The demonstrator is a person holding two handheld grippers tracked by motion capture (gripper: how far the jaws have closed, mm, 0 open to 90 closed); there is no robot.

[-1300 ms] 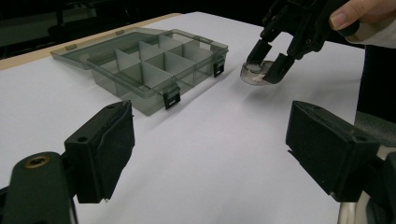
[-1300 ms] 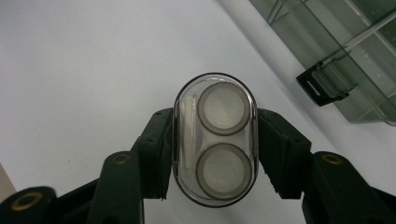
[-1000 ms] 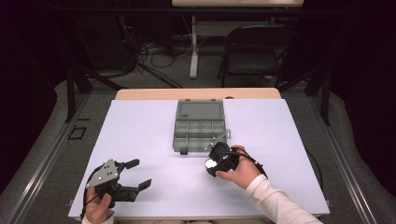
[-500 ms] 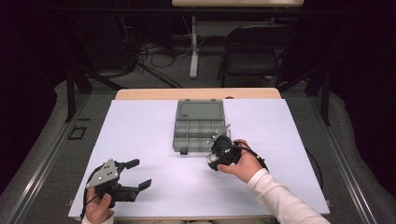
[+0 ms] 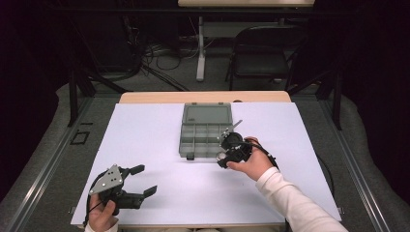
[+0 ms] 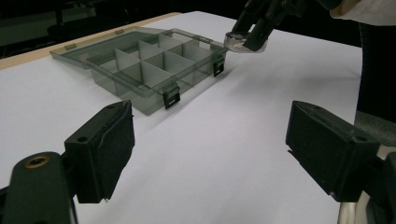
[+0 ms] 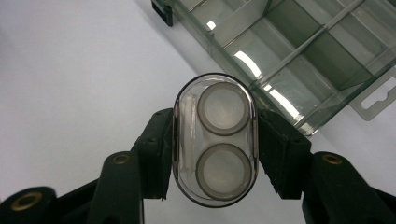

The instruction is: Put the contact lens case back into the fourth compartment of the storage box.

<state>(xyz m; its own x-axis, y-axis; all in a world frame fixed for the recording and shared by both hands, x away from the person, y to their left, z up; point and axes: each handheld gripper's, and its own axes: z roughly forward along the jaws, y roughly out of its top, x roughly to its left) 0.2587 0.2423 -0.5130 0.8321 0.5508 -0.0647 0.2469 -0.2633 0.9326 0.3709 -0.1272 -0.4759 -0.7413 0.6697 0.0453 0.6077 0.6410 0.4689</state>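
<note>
A clear oval case point(image 7: 215, 140) with two round rings inside sits crosswise between the pads of my right gripper point(image 7: 215, 151), which is shut on it. In the high view that gripper point(image 5: 224, 155) hovers at the near right corner of an open grey-clear compartment box point(image 5: 189, 145). The left gripper view shows the case point(image 6: 239, 43) just above the box's front corner point(image 6: 219, 63). My left gripper point(image 5: 146, 179) rests open near the table's front left edge, with nothing between its fingers point(image 6: 105, 149).
The box's lid point(image 5: 208, 114) lies flat behind its divided tray. White table surface point(image 5: 145, 135) spreads around the box. A chair point(image 5: 263, 53) and cables stand on the floor beyond the table's far edge.
My right gripper has carried the clear case a little farther from the person, up to the box's near right corner. The left gripper has stayed put.
</note>
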